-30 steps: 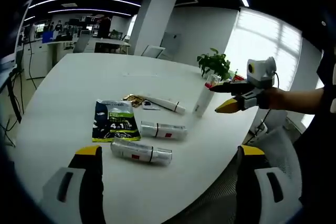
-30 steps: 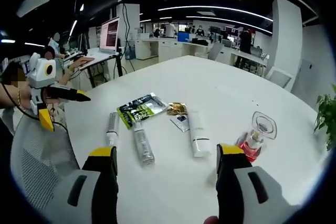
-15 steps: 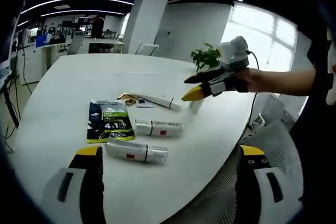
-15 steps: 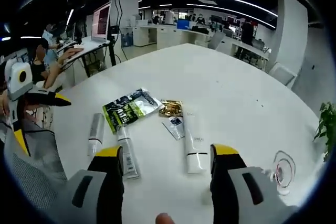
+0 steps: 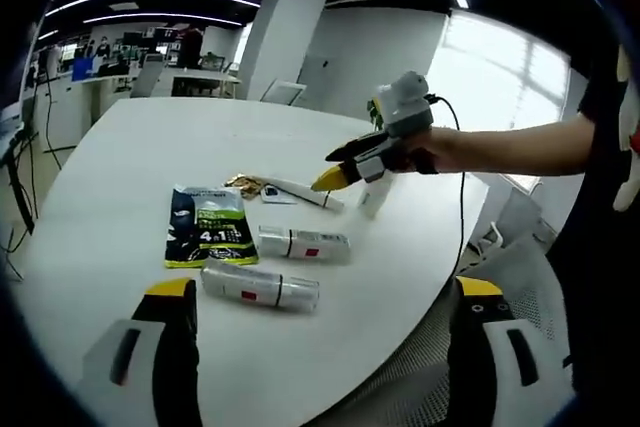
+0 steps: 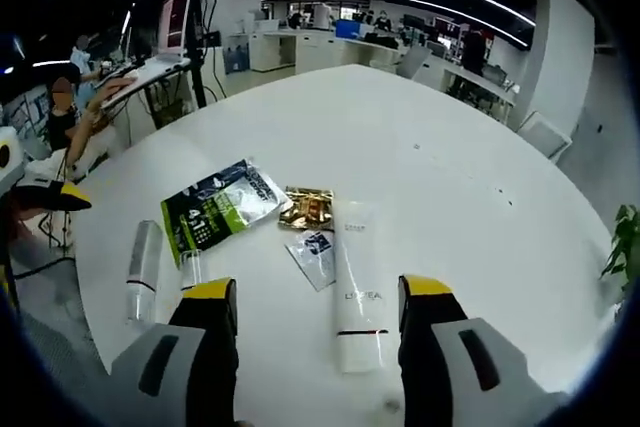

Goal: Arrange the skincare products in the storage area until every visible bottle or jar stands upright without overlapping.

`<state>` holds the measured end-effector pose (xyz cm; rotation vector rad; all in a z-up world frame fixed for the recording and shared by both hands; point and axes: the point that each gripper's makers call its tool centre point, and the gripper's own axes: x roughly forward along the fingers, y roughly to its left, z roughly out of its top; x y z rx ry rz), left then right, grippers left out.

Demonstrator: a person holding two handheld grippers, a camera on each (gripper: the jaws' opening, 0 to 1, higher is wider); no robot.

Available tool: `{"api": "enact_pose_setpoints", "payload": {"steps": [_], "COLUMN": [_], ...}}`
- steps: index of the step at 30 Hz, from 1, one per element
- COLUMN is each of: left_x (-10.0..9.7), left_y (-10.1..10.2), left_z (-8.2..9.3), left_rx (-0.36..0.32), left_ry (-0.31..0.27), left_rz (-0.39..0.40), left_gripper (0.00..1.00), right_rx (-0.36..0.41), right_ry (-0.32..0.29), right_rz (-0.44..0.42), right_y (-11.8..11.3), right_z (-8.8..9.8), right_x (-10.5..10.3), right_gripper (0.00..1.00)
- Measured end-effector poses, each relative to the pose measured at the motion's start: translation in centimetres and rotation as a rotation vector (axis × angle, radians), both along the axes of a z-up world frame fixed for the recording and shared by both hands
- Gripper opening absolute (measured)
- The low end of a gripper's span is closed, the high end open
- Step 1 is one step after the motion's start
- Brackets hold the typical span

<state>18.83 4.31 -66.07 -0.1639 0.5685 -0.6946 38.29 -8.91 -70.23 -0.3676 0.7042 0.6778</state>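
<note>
Right gripper view: jaws spread, right gripper [image 6: 315,292] hovering over lying white tube [image 6: 357,282] — pickup stage. Next: lower, pinch, stand upright. Left gripper [image 5: 318,292] wide open, near lying bottles [image 5: 262,286].

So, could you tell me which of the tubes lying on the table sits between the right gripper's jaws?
The white tube with the dark band, lying lengthwise between the open jaws of the right gripper. The two silver tubes lie off to the side, by the green and black pouch.
</note>
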Motion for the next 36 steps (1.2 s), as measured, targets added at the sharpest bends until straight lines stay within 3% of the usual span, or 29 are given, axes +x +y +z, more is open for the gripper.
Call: {"api": "enact_pose_setpoints", "payload": {"steps": [4, 11, 19, 27, 31, 36], "left_x": [0.0, 0.0, -0.1, 0.1, 0.2, 0.2], "left_y": [0.0, 0.1, 0.1, 0.3, 0.4, 0.3], "left_z": [-0.2, -0.3, -0.6, -1.4, -1.4, -1.5], "left_rx": [0.003, -0.003, -0.005, 0.008, 0.0, 0.0], "left_ry": [0.007, 0.018, 0.037, 0.056, 0.062, 0.07], "left_rz": [-0.003, 0.0, -0.002, -0.012, -0.007, -0.008], "left_gripper": [0.98, 0.97, 0.97, 0.96, 0.96, 0.95], "right_rx": [-0.001, -0.076, -0.127, -0.134, -0.097, -0.075], "right_ry": [0.006, 0.017, 0.063, 0.063, 0.075, 0.086], "right_rz": [-0.019, -0.043, -0.086, -0.092, -0.091, -0.105], "right_y": [0.5, 0.4, -0.4, -0.8, -0.5, -0.3], "right_z": [-0.4, -2.4, -5.0, -5.9, -6.2, -6.5], "right_x": [0.6, 2.4, 4.5, 5.7, 6.2, 6.1], "right_gripper": [0.65, 0.64, 0.55, 0.5, 0.49, 0.34]}}
